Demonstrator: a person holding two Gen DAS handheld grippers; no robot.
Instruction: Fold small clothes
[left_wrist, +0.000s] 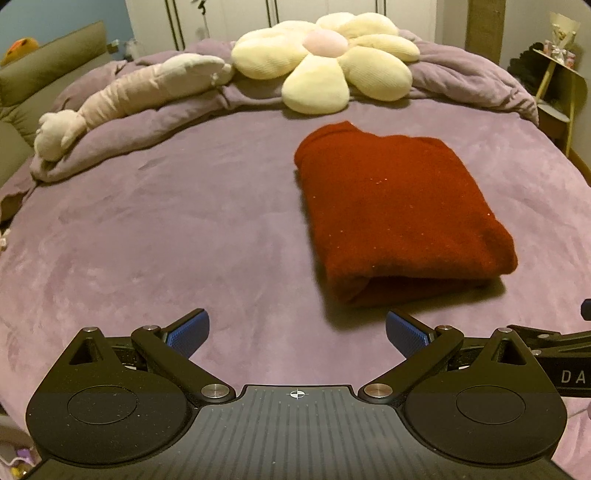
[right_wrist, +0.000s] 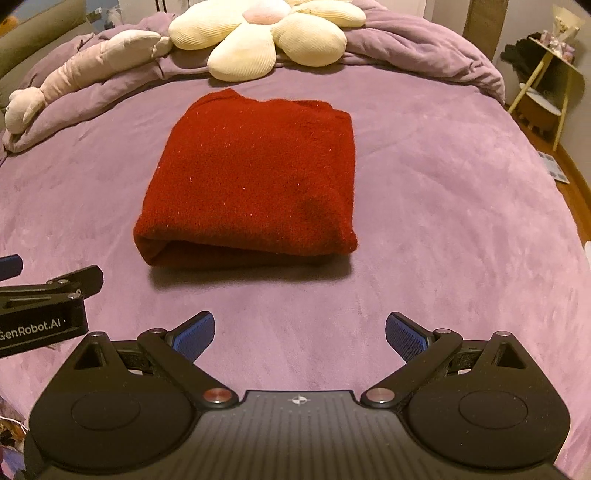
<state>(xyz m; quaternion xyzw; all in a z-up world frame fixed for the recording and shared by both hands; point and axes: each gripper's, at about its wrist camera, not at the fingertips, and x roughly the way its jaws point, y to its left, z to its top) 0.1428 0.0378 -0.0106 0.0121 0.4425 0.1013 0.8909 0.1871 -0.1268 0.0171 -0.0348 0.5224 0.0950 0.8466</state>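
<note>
near: bare bedspread (right_wrist: 424, 206) | ahead: folded sweater (right_wrist: 251, 173) | far: flower cushion (right_wrist: 258, 33)

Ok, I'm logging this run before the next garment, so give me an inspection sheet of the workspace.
Surface: purple bedspread, smooth around the work area.
Job's things: red sweater folded into a neat rectangle, lying flat, untouched.
Clutter: flower cushion and long plush toy on the rumpled duvet at the far side, apart from the sweater.
Grippers: left gripper and right gripper both open, empty, short of the sweater.
Cables: nothing seen.
Surroundings: side table to the right, wardrobe doors behind the bed.
</note>
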